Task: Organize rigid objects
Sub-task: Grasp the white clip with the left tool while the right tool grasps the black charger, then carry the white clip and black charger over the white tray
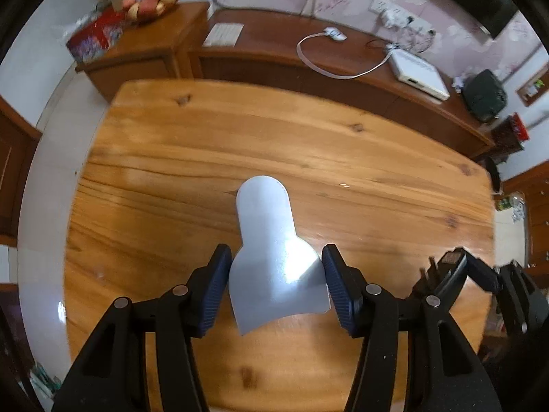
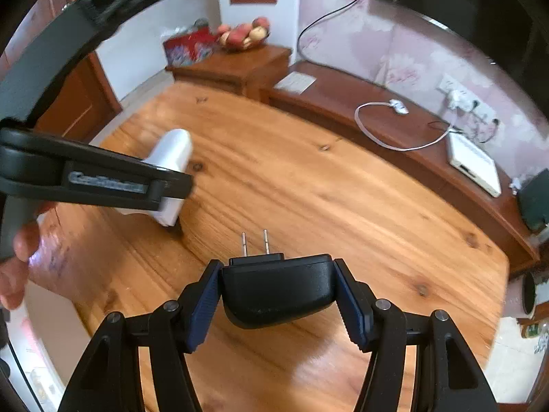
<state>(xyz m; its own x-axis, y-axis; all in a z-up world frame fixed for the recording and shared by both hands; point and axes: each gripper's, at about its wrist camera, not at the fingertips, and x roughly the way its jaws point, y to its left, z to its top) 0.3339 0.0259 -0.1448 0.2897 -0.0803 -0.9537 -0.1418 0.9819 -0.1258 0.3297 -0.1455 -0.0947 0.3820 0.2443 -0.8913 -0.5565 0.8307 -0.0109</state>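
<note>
My left gripper [image 1: 276,274] is shut on a white plastic piece [image 1: 271,247] with a narrow rounded end and a flared base, held above the wooden table [image 1: 308,158]. The same piece [image 2: 171,171] shows in the right wrist view, gripped by the left gripper's black frame, its lower end close to the table. My right gripper [image 2: 278,292] is shut on a black power adapter [image 2: 278,288] whose two metal prongs [image 2: 255,242] point forward over the table. The right gripper also shows at the right edge of the left wrist view [image 1: 463,271].
A dark wooden sideboard [image 1: 343,58] runs behind the table with a white box [image 1: 420,72], a looped white cable [image 1: 329,55] and a wall socket strip [image 1: 398,13]. A fruit bowl [image 1: 154,1] and red box [image 1: 96,34] stand on a cabinet at left.
</note>
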